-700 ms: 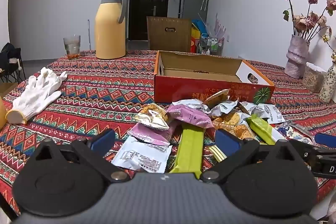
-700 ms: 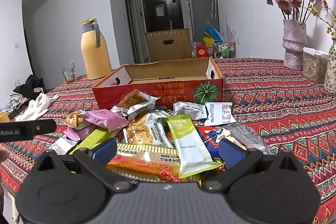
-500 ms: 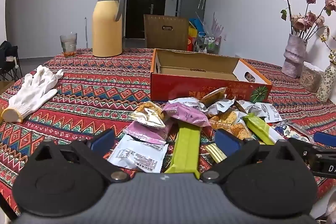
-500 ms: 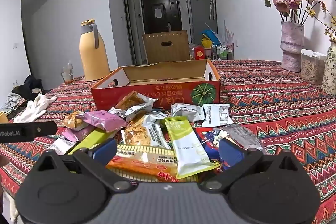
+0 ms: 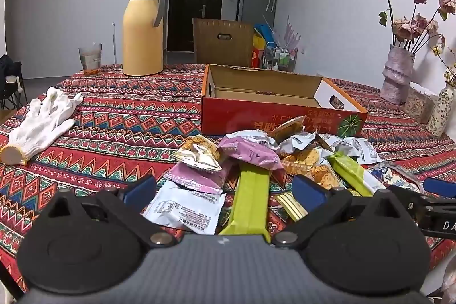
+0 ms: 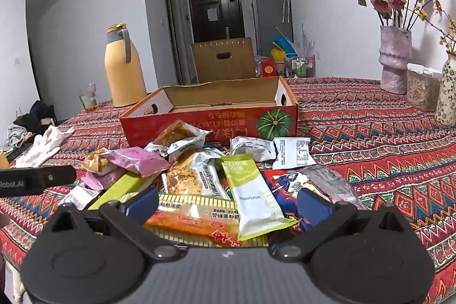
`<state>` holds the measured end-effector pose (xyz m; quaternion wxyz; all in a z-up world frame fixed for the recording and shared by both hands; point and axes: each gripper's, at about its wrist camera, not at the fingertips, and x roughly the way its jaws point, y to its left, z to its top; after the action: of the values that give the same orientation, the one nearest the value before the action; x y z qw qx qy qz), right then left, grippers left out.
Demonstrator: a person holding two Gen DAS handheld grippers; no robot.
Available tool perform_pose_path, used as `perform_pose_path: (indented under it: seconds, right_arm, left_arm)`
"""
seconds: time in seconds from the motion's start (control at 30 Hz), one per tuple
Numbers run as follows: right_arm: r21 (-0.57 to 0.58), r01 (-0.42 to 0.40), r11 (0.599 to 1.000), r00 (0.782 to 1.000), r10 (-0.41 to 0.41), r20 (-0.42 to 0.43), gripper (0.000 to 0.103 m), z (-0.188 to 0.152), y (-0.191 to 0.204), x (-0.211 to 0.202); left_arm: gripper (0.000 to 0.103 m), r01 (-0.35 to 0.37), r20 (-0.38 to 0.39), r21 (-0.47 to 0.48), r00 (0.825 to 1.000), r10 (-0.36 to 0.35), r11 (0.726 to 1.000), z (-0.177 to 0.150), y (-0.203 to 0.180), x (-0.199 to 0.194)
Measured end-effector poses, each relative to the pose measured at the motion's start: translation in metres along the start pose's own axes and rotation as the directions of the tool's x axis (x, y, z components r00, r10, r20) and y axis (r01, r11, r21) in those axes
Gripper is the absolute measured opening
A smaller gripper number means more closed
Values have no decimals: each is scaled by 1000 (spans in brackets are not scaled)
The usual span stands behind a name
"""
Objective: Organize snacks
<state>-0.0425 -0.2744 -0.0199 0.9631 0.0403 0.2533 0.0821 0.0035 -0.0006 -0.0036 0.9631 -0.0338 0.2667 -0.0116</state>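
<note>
Both the left gripper (image 5: 225, 190) and the right gripper (image 6: 228, 201) are wide open, holding nothing. The snack packets (image 6: 199, 161) lie piled on the tabletop (image 6: 384, 138), just near the empty red box (image 6: 211, 116).

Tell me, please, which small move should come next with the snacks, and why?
Probably lower the right tongs onto the light green packet and close on it. Both tongs are open and hold nothing, the red box behind the pile looks empty, and this packet lies on top, directly between the right tongs' fingers.
</note>
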Motion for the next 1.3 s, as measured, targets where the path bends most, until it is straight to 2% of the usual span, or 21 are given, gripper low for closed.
perform_pose_path:
  seconds: [1.3]
  right_arm:
    - [-15,2,1000,1000,-2,1,103,-2,3,-1]
  left_arm:
    - [103,-2,-6,-3,1000,2,1000,-2,0,1]
